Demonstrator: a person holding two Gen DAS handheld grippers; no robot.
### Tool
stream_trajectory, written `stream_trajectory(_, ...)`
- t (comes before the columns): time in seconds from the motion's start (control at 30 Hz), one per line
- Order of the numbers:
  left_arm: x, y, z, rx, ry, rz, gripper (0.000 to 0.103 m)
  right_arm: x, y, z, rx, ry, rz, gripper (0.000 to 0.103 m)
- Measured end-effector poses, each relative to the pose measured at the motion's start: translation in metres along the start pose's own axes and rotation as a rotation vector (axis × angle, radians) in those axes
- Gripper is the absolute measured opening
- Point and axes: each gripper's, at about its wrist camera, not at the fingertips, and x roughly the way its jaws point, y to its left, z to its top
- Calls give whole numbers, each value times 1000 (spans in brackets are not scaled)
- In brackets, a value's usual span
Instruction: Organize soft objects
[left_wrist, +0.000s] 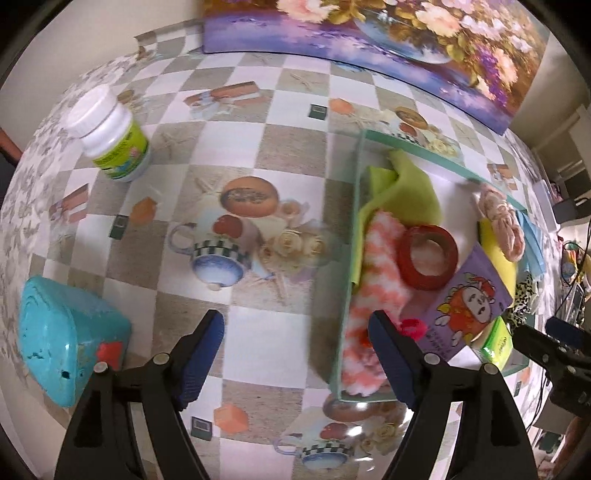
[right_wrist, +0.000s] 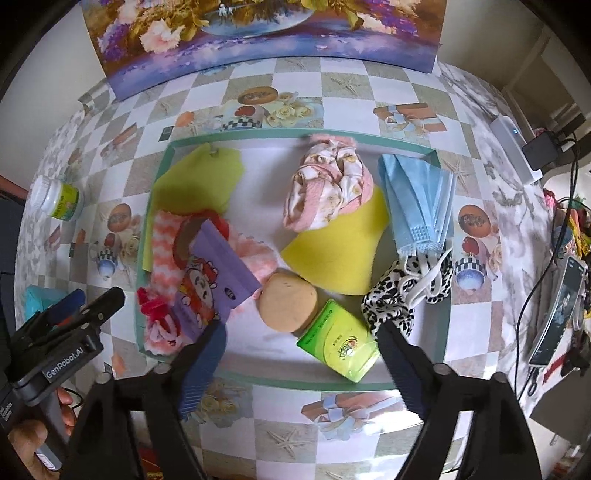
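A shallow tray with a teal rim (right_wrist: 295, 133) holds soft items: a lime cloth (right_wrist: 199, 177), an orange-and-white fuzzy sock (right_wrist: 164, 240), a pink rolled cloth (right_wrist: 325, 181), a yellow sponge cloth (right_wrist: 343, 240), blue face masks (right_wrist: 417, 199), a leopard-print piece (right_wrist: 395, 299) and a tan round sponge (right_wrist: 288, 304). A red tape roll (left_wrist: 428, 256), a purple booklet (right_wrist: 207, 280) and a green packet (right_wrist: 338, 341) also lie in it. My right gripper (right_wrist: 299, 350) is open above the tray's near edge. My left gripper (left_wrist: 295, 350) is open at the tray's left edge (left_wrist: 351, 258).
A white bottle with a green label (left_wrist: 110, 136) and a turquoise box (left_wrist: 62, 336) stand on the checked tablecloth left of the tray. A flower painting (right_wrist: 258, 40) leans at the back. Cables and devices (right_wrist: 554, 295) crowd the right edge.
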Motion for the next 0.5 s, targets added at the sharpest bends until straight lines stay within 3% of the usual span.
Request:
stream_trajectory(0.13, -4, 10, -5, -14, -9, 11, 81, 0, 6, -9, -1, -10, -8, 96)
stream_trajectory(0.5, -26, 29, -27, -14, -57, 28, 81, -8, 25, -39, 24, -66, 4, 97)
